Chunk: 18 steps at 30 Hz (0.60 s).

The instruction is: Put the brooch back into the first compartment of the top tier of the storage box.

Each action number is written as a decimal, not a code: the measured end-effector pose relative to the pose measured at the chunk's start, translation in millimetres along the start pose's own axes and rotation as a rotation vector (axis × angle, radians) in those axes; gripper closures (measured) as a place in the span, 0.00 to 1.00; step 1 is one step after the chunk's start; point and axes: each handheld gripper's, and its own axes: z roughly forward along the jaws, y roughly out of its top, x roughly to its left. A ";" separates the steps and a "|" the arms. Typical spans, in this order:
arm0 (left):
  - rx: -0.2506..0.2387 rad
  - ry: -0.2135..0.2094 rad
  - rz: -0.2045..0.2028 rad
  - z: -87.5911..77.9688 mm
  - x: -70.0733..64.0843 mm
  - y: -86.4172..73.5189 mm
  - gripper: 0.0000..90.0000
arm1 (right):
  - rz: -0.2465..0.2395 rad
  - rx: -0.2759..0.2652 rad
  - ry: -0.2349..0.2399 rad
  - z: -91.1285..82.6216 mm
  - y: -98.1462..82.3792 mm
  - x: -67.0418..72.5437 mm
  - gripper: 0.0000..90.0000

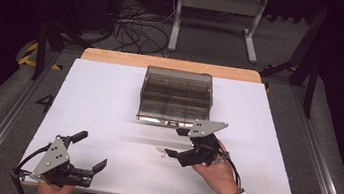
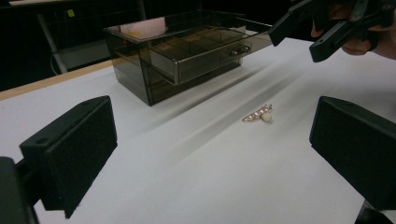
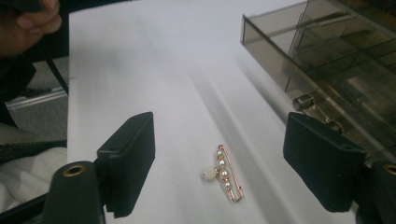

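A: Where is the brooch (image 3: 224,173) lying?

B: Flat on the white table (image 1: 109,99), a gold pin with a row of small pearls and a round beaded ball hanging off one side. From above it sits just in front of the smoky plastic drawer box (image 1: 176,95), a little toward the person's left of the open drawer (image 1: 170,117).

A: And the right gripper (image 1: 174,141)?

B: Its jaws stand wide apart and hold nothing. In the right gripper view the brooch lies on the table between the two black pads, nearer the middle than either one, with clear table on both sides of it. The pads touch neither the pin nor the ball.

A: Is the gripper down on the table?

B: I cannot tell. In the high view the right hand (image 1: 218,171) holds it low over the table, its tips pointing toward the brooch.

A: What about the left gripper (image 1: 89,152)?

B: Also spread wide and empty, held near the front left corner of the table, well apart from the brooch. In its own view the pin lies farther off between its pads, with the drawer box beyond, its drawer pulled partway out.

A: Does the drawer touch anything?

B: The drawer knob (image 3: 304,101) is near the right gripper's far pad; contact I cannot judge.
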 end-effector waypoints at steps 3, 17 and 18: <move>0.002 0.001 0.000 -0.2 0.2 0.0 0.02 | -0.006 0.052 0.006 11.5 -0.8 -1.2 0.34; 0.005 -0.003 0.004 0.0 0.6 0.0 0.02 | -0.046 0.188 -0.003 37.4 -5.3 -6.0 0.45; 0.003 -0.003 0.003 0.2 0.5 -0.1 0.02 | -0.044 0.194 -0.004 38.7 -5.8 -7.1 0.46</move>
